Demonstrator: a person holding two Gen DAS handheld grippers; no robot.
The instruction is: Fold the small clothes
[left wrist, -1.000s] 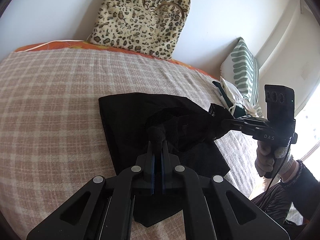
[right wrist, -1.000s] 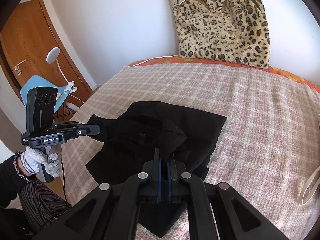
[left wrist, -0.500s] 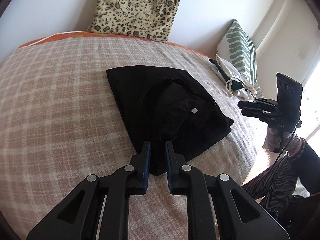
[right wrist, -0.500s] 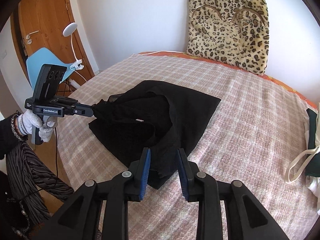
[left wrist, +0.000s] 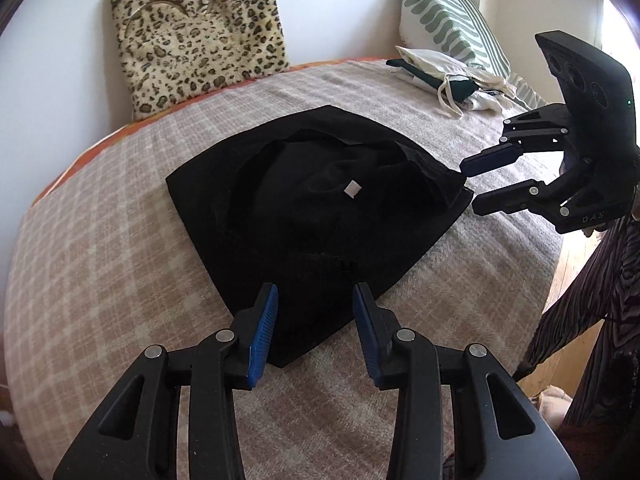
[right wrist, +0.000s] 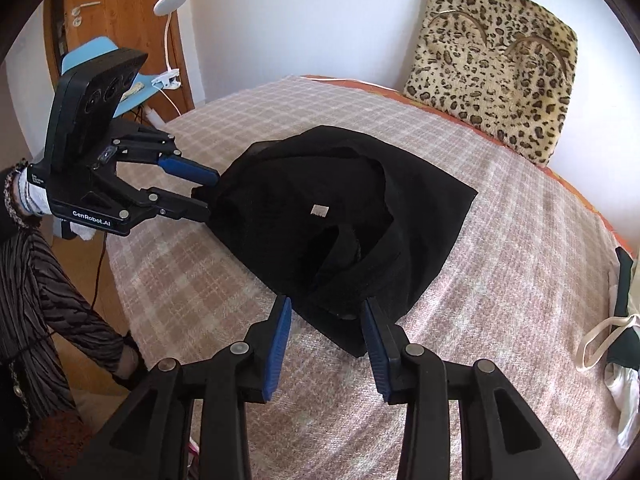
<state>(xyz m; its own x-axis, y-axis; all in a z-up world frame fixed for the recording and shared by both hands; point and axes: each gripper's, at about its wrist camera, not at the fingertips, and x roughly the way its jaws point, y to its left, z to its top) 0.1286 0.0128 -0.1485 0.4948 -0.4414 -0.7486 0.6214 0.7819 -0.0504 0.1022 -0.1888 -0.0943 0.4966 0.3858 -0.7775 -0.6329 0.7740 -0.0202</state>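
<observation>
A black garment [left wrist: 320,200] lies folded on the checked bedspread [left wrist: 100,240], a small white label [left wrist: 352,189] showing on top. It also shows in the right wrist view [right wrist: 340,216]. My left gripper [left wrist: 316,300] is open and empty, its jaws over the garment's near corner. In the right wrist view the left gripper [right wrist: 206,192] is open at the garment's left edge. My right gripper [right wrist: 326,316] is open and empty over the garment's near edge. In the left wrist view the right gripper [left wrist: 468,184] is open at the garment's right corner.
A leopard-print cushion [left wrist: 200,36] leans on the wall at the back. A green-striped pillow [left wrist: 448,20] and a pile of white and dark cloth [left wrist: 452,76] lie at the right. A wooden door [right wrist: 120,12], a blue chair and a white clip lamp [right wrist: 170,4] stand left of the bed.
Both grippers were shut on the black garment a second ago. They have let go, opened wide and drawn back, and the garment now lies flat on the bed.
</observation>
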